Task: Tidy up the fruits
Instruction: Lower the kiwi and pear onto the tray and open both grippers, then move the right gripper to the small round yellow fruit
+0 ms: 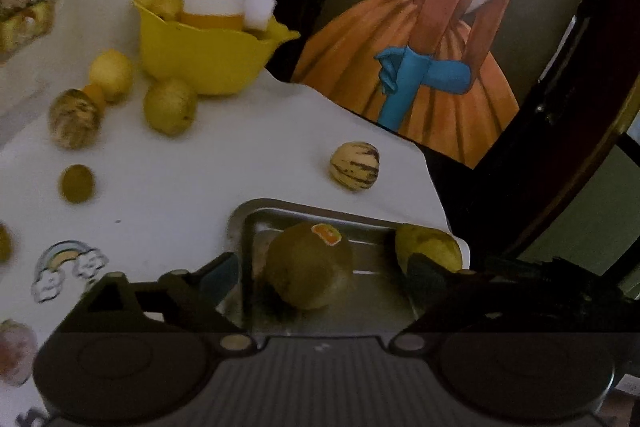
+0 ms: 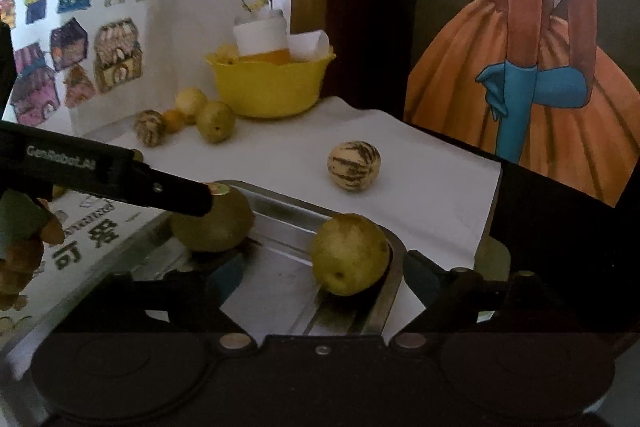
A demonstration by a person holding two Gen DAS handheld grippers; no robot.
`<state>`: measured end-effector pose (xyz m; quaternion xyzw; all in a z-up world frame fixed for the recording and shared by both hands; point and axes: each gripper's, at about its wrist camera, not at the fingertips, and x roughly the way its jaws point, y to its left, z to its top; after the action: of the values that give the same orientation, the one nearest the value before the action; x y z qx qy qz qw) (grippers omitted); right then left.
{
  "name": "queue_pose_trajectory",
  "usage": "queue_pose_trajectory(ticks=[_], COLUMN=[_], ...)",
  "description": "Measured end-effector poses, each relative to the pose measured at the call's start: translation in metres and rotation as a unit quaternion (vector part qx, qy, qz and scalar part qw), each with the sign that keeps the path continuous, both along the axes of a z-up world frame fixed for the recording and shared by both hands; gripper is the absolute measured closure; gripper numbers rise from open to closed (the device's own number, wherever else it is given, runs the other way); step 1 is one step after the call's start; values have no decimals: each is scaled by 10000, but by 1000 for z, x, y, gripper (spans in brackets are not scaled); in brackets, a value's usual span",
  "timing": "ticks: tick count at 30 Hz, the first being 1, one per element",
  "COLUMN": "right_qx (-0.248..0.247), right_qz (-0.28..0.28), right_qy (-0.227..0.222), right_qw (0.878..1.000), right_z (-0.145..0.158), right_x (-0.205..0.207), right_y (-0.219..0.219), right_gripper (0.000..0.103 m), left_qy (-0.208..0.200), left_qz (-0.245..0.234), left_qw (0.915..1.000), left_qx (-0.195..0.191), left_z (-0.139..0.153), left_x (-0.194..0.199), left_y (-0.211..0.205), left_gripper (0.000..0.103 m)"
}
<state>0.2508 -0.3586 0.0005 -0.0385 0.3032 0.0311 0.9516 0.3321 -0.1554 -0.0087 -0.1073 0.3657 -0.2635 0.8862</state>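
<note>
Over the metal tray [image 1: 256, 223], my left gripper [image 1: 320, 273] has its jaws spread wide — the brown stickered fruit [image 1: 308, 267] sits loose between them on the tray floor. From the right wrist view, my right gripper [image 2: 320, 275] is open too — the yellow fruit [image 2: 349, 254] rests against the tray's rim, unpinched. A striped melon [image 2: 354, 165] lies apart on the white cloth [image 2: 420, 195].

ahead of the fingers, open worktop [image 2: 420, 187] around one striped fruit [image 2: 354, 165]; yellow bowl [image 2: 270, 87] and clustered fruits [image 2: 216, 121] block farther left.
</note>
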Motion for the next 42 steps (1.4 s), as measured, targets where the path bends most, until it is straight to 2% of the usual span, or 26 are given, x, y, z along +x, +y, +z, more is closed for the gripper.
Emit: queue_pose_trajectory(ticks=[3,10,16,22,27,31,42], right_qx=[14,117,185,120,214,241,341], right_qz=[28,119,63,94,129,98,314], right_qy=[-102,-210,-178,58,255,583,953], right_qw=[9999,9996,9997,9999,9994,9980,9944], right_z=[8,23,31,28,22,14,8], right_x=[-15,-54,-93,-129,-151,-163,-177], right_y=[5,23,45,71,88,103,136], right_gripper=[5,1,1,1,1,1,1], left_qy=[-181,-414,-661,-867,-759,-634,-329], left_qz=[145,596,873,1048,1124,1164,1293], left_qw=[9997,9967,9910,9839,9815,9787,9716], left_qx=[-2,359,769,1156,1349,1570,1957], left_z=[10,24,27,27,23,19,12], left_x=[-18,-62,-107,-149,-174,-188,-209], left_y=[13,43,67,89,110,126,163], left_gripper=[0,0,0,0,0,0,0])
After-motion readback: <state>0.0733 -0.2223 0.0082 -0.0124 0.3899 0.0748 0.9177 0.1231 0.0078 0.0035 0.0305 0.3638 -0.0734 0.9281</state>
